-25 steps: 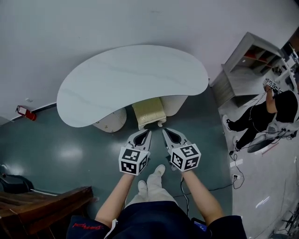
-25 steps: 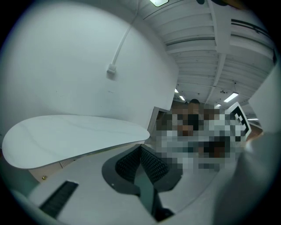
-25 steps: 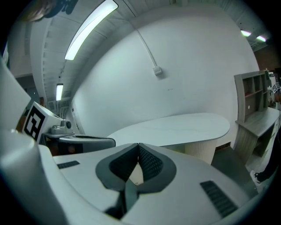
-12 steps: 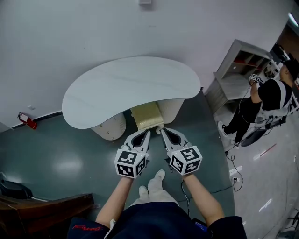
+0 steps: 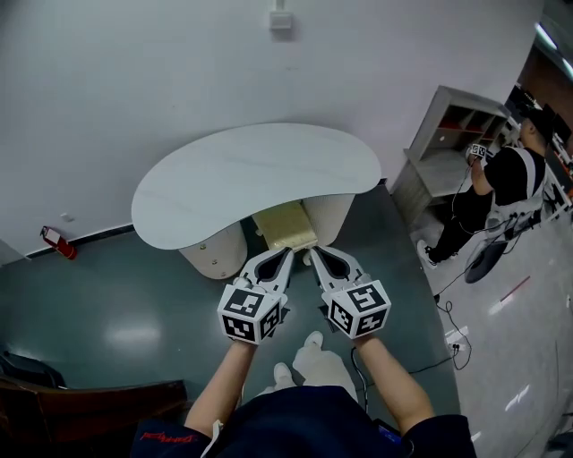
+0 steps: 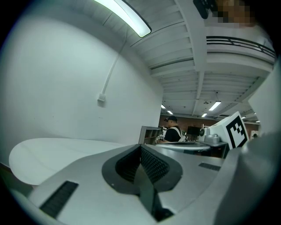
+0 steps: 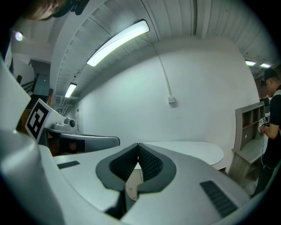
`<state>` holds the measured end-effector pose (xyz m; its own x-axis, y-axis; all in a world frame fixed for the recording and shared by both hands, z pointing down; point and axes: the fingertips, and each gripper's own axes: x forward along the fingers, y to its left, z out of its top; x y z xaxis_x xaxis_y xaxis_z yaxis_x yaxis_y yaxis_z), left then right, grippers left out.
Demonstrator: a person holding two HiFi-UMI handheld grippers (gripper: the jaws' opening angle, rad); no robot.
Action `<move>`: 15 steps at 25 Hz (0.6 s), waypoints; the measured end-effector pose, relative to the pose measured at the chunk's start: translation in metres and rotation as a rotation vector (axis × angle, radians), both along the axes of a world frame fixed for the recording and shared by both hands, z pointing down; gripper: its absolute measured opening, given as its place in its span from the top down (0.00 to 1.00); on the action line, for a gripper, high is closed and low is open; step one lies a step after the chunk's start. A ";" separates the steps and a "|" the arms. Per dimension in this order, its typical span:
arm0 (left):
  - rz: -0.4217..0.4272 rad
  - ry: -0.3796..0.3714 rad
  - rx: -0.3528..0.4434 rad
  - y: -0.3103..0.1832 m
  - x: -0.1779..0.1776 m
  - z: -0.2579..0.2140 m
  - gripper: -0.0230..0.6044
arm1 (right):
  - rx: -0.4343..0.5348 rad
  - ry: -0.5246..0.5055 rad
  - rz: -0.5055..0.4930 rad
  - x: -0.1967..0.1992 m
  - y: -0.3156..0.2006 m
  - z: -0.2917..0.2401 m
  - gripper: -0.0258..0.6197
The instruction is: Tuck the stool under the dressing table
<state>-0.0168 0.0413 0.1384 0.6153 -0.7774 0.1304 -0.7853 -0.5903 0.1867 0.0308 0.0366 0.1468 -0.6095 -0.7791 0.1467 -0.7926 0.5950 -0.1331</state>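
1. I take this for a staged test room in a lab or workshop hall, not a lived-in home: the dressing table [image 5: 260, 170] stands alone against a bare white wall [image 5: 134, 80].
2. The floor [image 5: 116, 304] is glossy grey-green, with cables [image 5: 445, 313] trailing across it to a socket strip [image 5: 457, 338].
3. Overhead I see a tube light [image 7: 117, 41] on a ribbed panel ceiling [image 7: 175, 17], and a surface conduit runs down the wall to a small box [image 5: 281, 20].
4. At the right a second person [image 5: 506, 179] stands at an open shelf unit [image 5: 448, 134], holding a device with square markers [image 5: 477, 150].
5. Behind them a wider hall opens, lit by more strip lights [image 6: 215, 106].
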 end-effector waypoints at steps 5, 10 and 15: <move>0.006 -0.010 0.038 0.019 -0.003 -0.012 0.94 | 0.044 -0.024 0.001 -0.008 0.017 -0.020 0.93; 0.012 -0.010 0.072 0.027 0.006 -0.029 0.94 | 0.088 -0.044 -0.014 -0.005 0.024 -0.043 0.93; 0.000 0.001 0.079 0.027 0.021 -0.039 0.94 | 0.119 -0.062 -0.036 0.010 0.024 -0.061 0.93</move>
